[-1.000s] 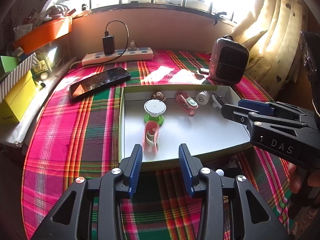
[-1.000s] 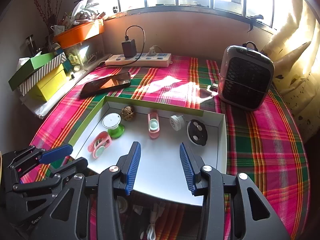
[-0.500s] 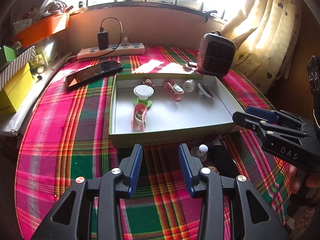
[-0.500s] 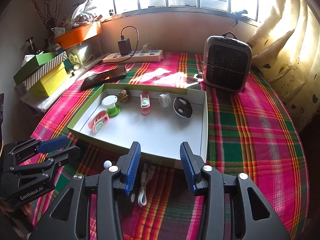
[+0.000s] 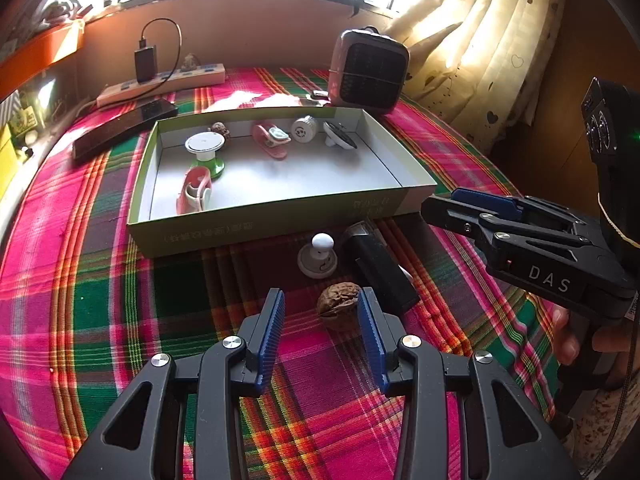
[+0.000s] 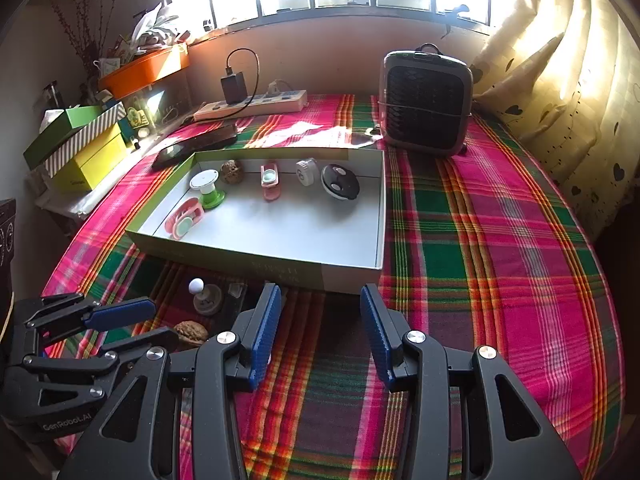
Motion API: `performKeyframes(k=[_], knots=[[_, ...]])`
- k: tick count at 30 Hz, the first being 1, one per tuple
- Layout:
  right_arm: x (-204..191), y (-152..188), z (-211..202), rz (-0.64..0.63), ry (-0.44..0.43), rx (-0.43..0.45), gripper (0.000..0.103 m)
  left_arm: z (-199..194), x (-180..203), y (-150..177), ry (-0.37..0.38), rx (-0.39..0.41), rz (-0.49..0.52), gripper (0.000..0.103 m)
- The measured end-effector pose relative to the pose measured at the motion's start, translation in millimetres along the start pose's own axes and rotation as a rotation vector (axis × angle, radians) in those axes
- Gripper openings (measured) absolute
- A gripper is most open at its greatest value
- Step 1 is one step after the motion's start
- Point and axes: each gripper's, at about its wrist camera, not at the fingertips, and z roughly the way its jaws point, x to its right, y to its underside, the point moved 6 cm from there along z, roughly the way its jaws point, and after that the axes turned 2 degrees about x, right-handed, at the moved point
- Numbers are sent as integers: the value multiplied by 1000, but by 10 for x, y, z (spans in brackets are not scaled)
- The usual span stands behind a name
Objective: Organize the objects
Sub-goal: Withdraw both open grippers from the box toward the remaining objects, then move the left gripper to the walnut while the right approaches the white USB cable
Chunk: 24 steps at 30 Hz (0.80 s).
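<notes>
A shallow green-and-white box (image 5: 280, 216) on the plaid cloth holds several small items, among them two pink clips and a walnut (image 5: 220, 129). In front of it lie a loose walnut (image 5: 338, 306), a round base with a white ball (image 5: 319, 258) and a black block (image 5: 378, 268). My left gripper (image 5: 320, 322) is open, its jaws on either side of the loose walnut, apart from it. My right gripper (image 6: 316, 328) is open and empty before the box's near wall (image 6: 280, 268). The walnut (image 6: 191, 332) also shows in the right wrist view.
A small grey heater (image 6: 426, 104) stands at the back right. A power strip (image 6: 252, 104) with a plugged charger and a dark phone (image 6: 196, 146) lie at the back left. Stacked boxes (image 6: 80, 144) sit at the left edge. A curtain (image 6: 560, 80) hangs on the right.
Both grippers have pulled back from over the box toward the table's front. The left gripper now straddles the loose walnut, which was hidden before.
</notes>
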Motion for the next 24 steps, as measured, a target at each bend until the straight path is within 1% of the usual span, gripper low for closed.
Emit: performKeyframes(k=[8, 19, 24], knots=[[49, 58, 4, 12, -5, -13, 43, 121, 79, 36, 2, -32, 14, 36], [24, 122, 80, 4, -20, -42, 43, 216, 68, 29, -18, -49, 17, 36], [14, 130, 95, 0, -21, -46, 43, 211, 46, 25, -11, -41, 10, 36]])
